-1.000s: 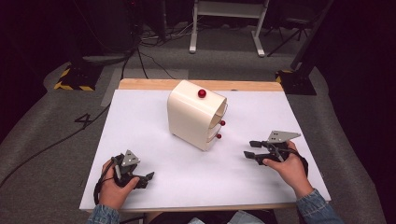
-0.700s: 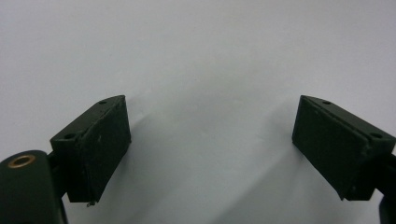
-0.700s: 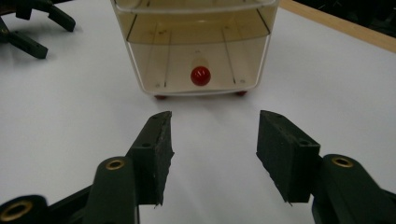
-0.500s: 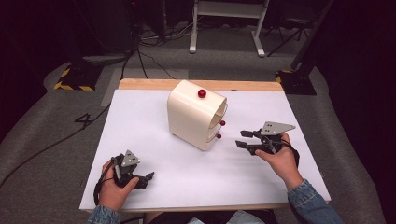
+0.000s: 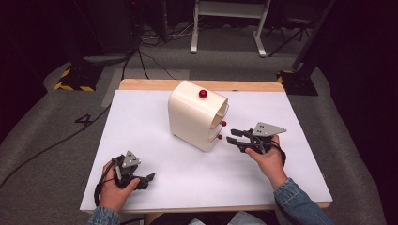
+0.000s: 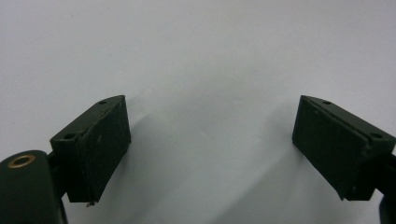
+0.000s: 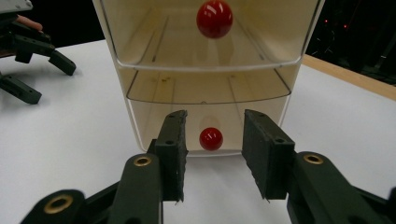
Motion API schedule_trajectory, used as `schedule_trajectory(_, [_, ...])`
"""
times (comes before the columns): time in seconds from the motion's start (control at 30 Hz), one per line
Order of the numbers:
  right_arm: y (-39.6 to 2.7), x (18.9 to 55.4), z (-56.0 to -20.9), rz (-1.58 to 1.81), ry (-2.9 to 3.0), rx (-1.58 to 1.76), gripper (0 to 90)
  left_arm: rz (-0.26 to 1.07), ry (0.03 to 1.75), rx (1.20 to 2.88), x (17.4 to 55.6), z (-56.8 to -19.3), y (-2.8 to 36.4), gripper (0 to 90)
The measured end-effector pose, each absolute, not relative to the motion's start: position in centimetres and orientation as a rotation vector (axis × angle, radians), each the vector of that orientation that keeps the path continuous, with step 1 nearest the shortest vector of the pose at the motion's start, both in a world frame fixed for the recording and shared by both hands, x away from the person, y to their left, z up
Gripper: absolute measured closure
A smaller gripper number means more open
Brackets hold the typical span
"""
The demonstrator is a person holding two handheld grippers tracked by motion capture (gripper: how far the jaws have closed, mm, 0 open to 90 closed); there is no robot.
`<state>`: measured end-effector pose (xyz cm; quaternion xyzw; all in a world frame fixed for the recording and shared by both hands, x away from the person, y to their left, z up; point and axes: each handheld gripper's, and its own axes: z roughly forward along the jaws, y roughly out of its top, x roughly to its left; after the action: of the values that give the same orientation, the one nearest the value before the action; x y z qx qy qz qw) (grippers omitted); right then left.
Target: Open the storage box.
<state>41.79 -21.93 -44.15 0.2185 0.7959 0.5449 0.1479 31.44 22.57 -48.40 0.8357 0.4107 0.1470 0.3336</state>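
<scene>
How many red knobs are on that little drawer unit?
3: one on top of the drawer unit, top knob; upper front knob; lower front knob, facing the right gripper. Others may be hidden behind.

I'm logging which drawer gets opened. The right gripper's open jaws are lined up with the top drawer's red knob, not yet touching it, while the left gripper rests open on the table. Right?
Not quite. The right gripper is lined up with the bottom drawer's red knob, not the upper knob above it; the right gripper view shows this. The rest holds: its jaws are open and short of the knob, and the left gripper rests open on the table.
</scene>
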Motion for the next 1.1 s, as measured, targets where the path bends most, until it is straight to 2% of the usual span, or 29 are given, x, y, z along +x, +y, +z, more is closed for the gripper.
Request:
schedule_trajectory(0.57, [-20.4, 42.9, -47.4, 1.582, 2.289, 0.663, 62.9, 0.380, 1.073, 2.183, 31.4, -48.4, 22.6, 11.6])
schedule_trajectory(1.1, [-19.9, 43.1, -47.8, 1.586, 2.294, 0.660, 71.9, 0.378, 1.071, 2.184, 31.5, -48.4, 22.6, 11.3])
